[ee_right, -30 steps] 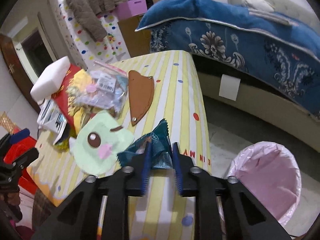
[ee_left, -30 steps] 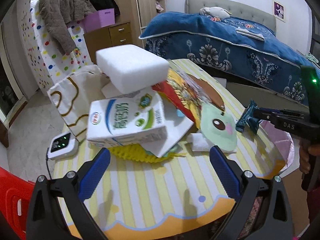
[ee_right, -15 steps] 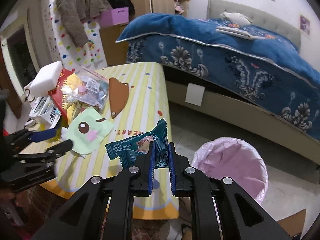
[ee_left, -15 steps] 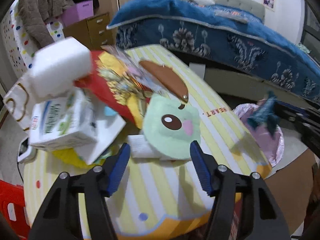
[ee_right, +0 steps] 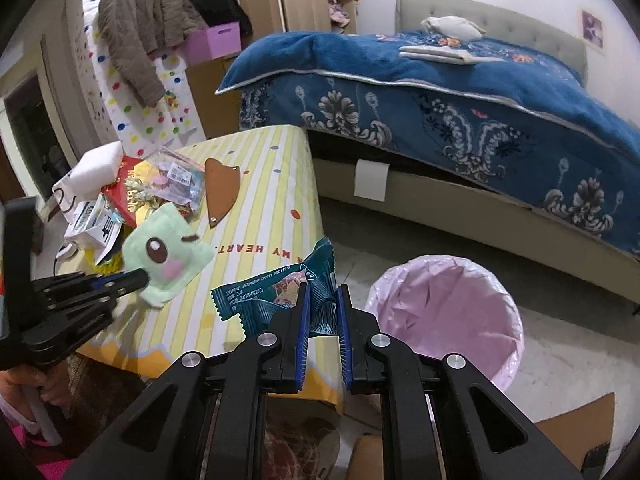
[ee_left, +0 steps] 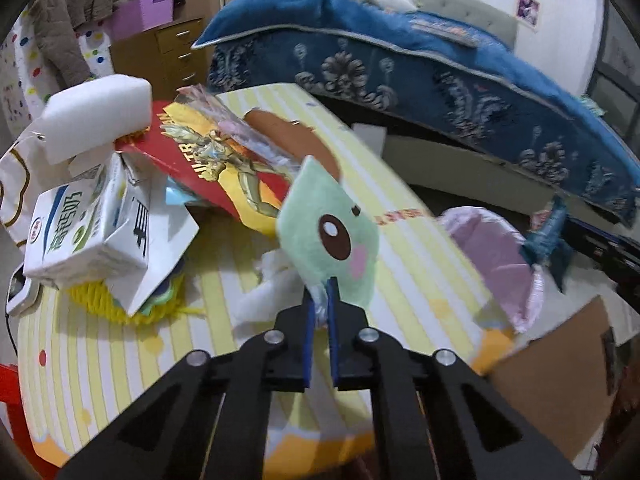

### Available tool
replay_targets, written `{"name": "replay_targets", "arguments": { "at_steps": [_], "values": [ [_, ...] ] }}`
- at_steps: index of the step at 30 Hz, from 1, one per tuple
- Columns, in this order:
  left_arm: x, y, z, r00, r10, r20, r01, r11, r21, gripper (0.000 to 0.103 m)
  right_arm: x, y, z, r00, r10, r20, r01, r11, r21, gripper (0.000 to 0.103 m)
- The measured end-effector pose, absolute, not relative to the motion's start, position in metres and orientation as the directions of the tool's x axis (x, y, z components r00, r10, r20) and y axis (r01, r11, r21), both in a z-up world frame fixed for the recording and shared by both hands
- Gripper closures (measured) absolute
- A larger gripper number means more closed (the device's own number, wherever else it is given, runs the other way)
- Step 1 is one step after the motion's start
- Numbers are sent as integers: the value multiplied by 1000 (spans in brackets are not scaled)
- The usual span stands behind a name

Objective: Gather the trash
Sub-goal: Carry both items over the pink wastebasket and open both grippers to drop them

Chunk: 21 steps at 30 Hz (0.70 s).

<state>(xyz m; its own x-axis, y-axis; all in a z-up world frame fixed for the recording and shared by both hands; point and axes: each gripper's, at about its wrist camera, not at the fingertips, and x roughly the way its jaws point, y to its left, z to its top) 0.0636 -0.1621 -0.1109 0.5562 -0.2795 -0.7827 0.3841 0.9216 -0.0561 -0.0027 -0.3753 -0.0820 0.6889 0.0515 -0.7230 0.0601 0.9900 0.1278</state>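
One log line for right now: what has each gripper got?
left gripper: shut on green plush, lifted | right gripper: shut on teal wrapper, beside pink-lined bin | wrapper not yet binned

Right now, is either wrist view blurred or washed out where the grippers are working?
Left wrist view: motion blur smears the green plush face and pink-lined bin; the left gripper stays sharp. Right wrist view: crisp, teal wrapper print legible, no glare.
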Motion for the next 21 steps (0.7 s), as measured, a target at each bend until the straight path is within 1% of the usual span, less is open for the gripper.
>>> {"name": "replay_targets", "arguments": {
  "at_steps": [5,10,15,21],
  "values": [
    [25,-161,-82,591,-366,-719,467,882,-65,100,-21,-388,-75,700,8,-714,104,988,112,90],
    [-2,-174,-60,626,-406,-666,529,849,-20,100,-36,-408,-74,701,-45,-712,166,981,102,90],
    [1,-214,-57,605,-430,-670,598,801,25,100,-46,-434,-83,670,-119,-732,247,967,69,90],
    [6,-285,-68,528,-500,-686,718,695,46,100,-54,-466,-97,631,-183,-754,333,942,50,90]
  ]
}}
